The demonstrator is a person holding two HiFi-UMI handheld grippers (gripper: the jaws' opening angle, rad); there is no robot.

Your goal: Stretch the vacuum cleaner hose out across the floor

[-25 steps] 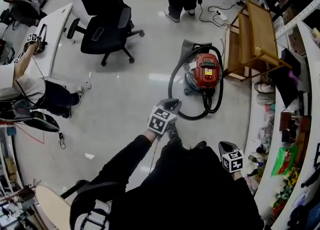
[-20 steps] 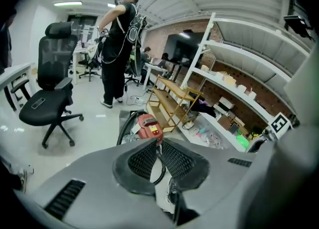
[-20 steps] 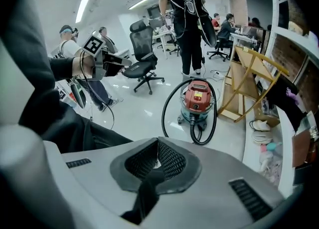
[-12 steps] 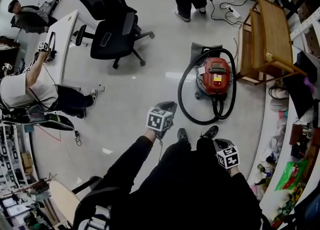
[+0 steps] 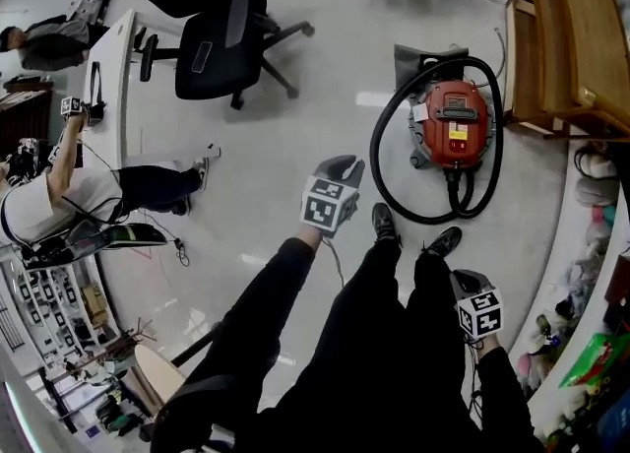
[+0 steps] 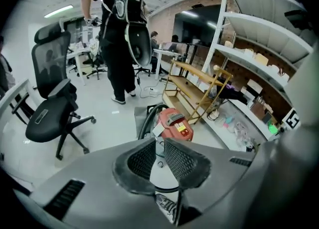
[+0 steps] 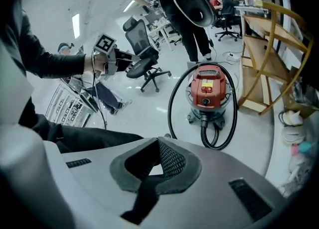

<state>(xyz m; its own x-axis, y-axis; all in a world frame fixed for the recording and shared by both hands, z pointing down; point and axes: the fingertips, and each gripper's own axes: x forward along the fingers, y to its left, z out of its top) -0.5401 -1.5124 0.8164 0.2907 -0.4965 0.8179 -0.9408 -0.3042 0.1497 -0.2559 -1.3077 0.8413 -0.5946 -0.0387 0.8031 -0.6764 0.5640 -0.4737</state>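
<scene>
Left gripper (image 5: 345,163) hangs over the pale floor (image 5: 276,146) in the head view, short of the hose (image 5: 382,141), which lies looped around the red vacuum cleaner (image 5: 453,126). The right gripper (image 5: 465,282) sits low beside the person's leg. In the left gripper view, the jaws have just been opening to a narrow gap with nothing between them. In the right gripper view, the jaws are pressed together and empty. Reaching looks like the step in hand, and next comes a grip on the loop. Open floor lies leftward; the wooden rack (image 5: 571,37) and office chair (image 5: 212,42) hem the rest.
</scene>
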